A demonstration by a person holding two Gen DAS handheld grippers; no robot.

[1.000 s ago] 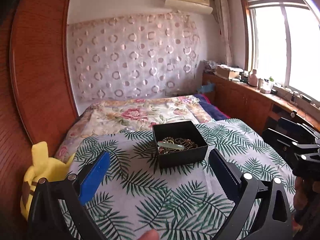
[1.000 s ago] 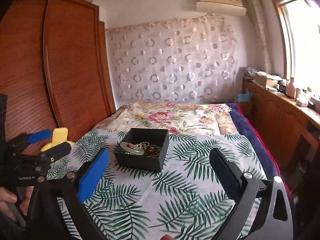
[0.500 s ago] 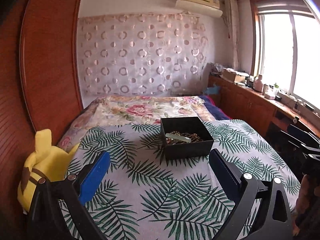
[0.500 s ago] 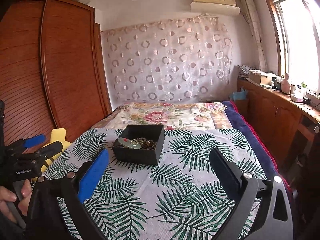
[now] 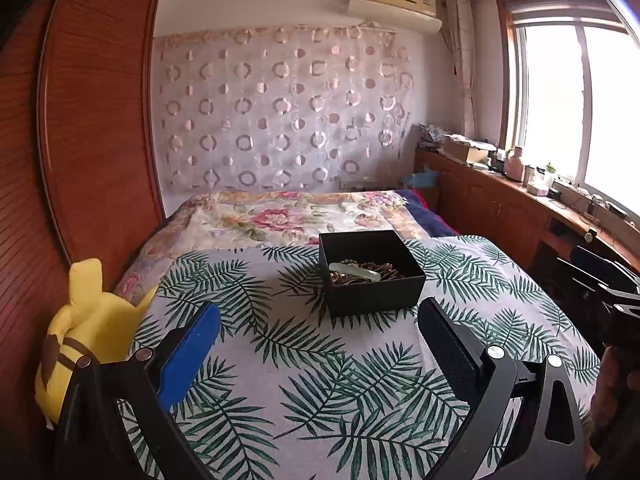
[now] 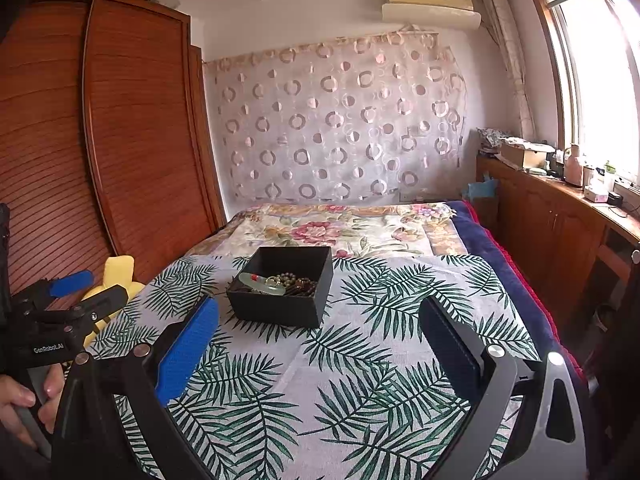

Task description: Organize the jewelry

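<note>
Black box (image 5: 374, 280) set mid-bed on the palm-leaf cloth (image 5: 320, 380), open top up, holding a heap of beads (image 6: 298, 282) with a pale green bangle (image 6: 262, 284) on top; all jewelry seen lying inside, nothing loose on the cloth. Left gripper (image 5: 318, 338) and right gripper (image 6: 318, 336) both spread wide and empty, held back short of the box, probably to keep it in clear view; fits either gathering done or sorting ahead
</note>
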